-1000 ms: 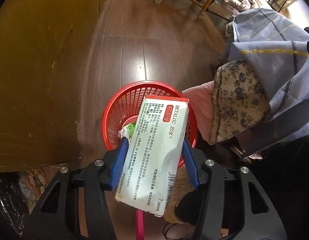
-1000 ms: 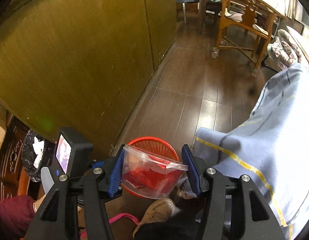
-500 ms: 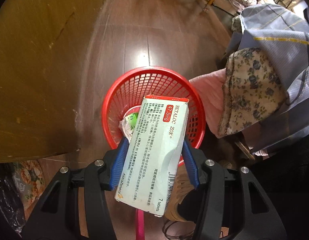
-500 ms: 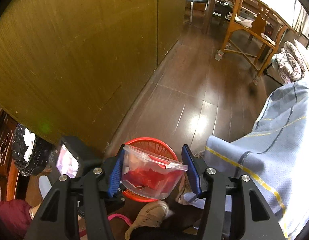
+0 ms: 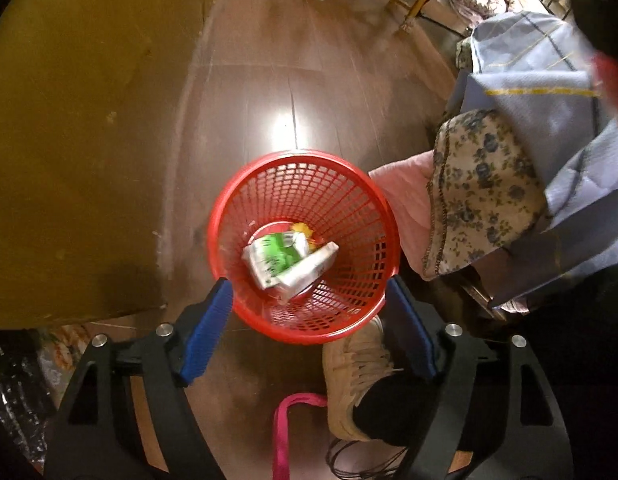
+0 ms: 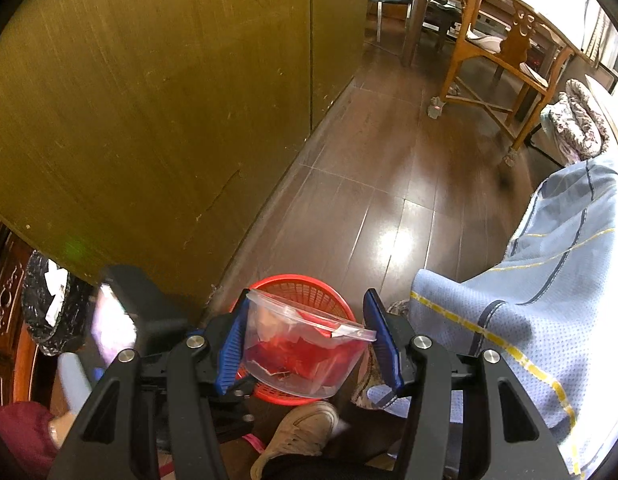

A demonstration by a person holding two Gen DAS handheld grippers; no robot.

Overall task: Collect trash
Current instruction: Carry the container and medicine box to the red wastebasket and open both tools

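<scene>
Red mesh basket [image 5: 245, 208] sits on the dark wood floor [image 5: 309, 60], hard against the olive cabinet side [image 5: 69, 120] and just beside the draped blue blanket [image 5: 529, 92]. Placement looks deliberate to me: one drop point within reach of both hands.

Left gripper [image 5: 309, 300] hangs directly over the basket mouth, pointing steeply down. Its blue fingers [image 5: 207, 332] have just been opening and now stand wide, nothing between them. White medicine box [image 5: 309, 270] lies in the basket bottom, tilted against a green-and-white carton [image 5: 275, 256] with a yellow scrap behind. So that item is delivered; the wide spread is just the release.

Right gripper [image 6: 305, 336] carries a clear plastic tub [image 6: 301, 360] with red scraps inside and a loose film lid peeled partway. Fingers are at a medium spread, pads pressed on the tub walls left and right, tub roughly upright. In the right wrist view it sits in front of the basket, low and near. Can't tell if it is already over the rim. Held level, I'd guess, so the scraps stay in until it's centred.

Person's tan shoe [image 5: 357, 372] is just beside the basket's near edge, pink strap [image 5: 285, 432] on the floor next to it.

Judgement: the tub goes next. Risks are the thin walls slipping or crushing in the grip, and the film lid fluttering off outside the basket.
</scene>
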